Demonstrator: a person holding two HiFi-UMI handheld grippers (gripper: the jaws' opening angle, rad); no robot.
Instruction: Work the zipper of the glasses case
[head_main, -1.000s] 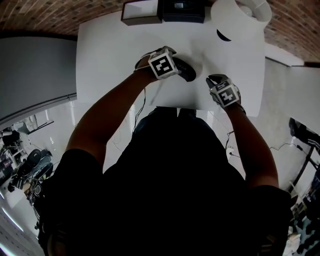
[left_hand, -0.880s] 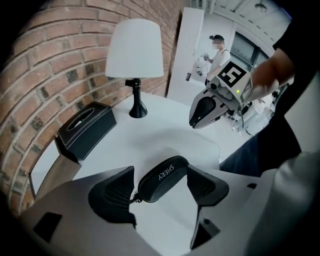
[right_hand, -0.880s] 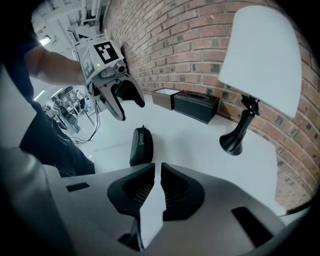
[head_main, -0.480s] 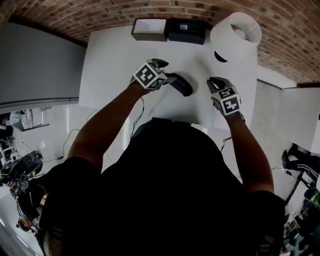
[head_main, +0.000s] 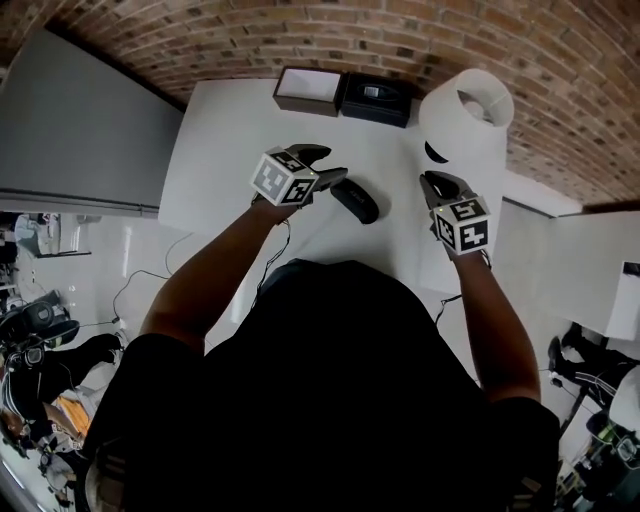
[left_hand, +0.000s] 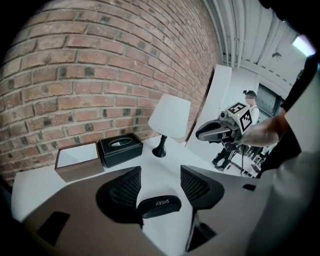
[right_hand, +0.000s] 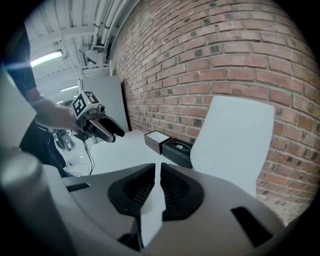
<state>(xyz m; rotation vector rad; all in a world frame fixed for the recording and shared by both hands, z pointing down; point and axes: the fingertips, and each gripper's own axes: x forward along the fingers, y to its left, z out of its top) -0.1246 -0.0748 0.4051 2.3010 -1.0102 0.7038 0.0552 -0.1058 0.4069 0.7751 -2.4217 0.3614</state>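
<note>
The jaws of the left gripper (left_hand: 159, 180), just narrowing yet spread and empty, hang near the black glasses case (head_main: 355, 201) toward the near edge of the surface (head_main: 230, 150), while those of the right gripper (right_hand: 155, 185) sit pressed together, empty.

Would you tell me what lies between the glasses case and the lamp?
Only bare table, between the glasses case and lamp, as the head view shows.

Brown box (head_main: 308, 90) and black box (head_main: 377, 100) line the far edge of the counter (head_main: 215, 160); lamp (head_main: 465, 115) fills its far right corner; glasses case (head_main: 355, 200) central; left side bare.
</note>
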